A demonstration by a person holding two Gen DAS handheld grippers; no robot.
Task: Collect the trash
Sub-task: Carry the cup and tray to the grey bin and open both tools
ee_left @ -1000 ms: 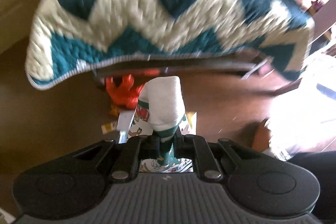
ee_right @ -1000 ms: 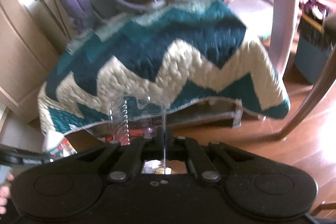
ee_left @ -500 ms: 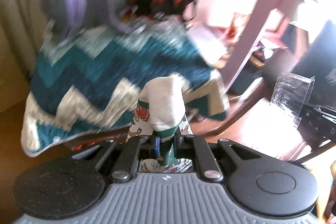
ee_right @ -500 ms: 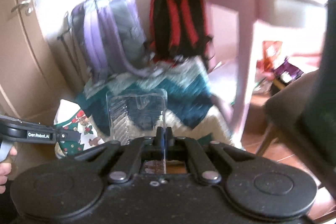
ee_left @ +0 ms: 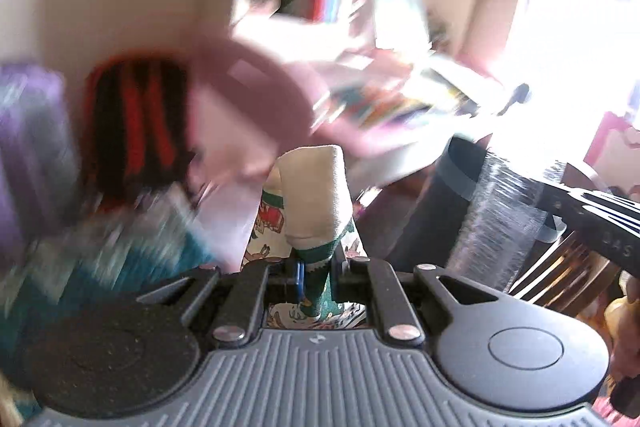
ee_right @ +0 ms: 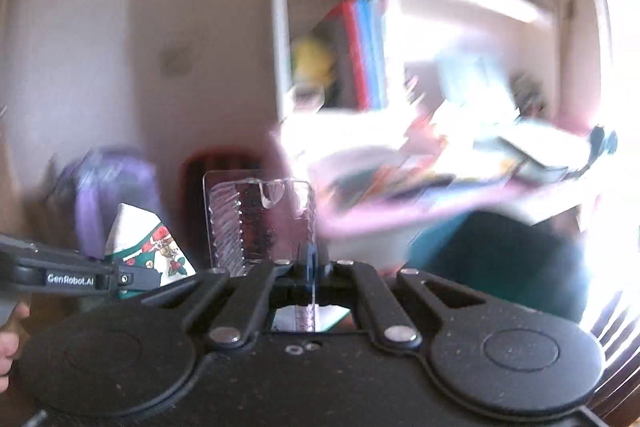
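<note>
Left wrist view: my left gripper jaws clamp a printed paper wrapper. My right gripper pinches a clear plastic package by one edge, both pieces lifted clear, likely for binning.

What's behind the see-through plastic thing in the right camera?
Through the clear plastic packaging a dark shape with red edges shows, probably a backpack, though blur makes it hard to tell. Its lower part is hidden behind the packaging and the right tool.
</note>
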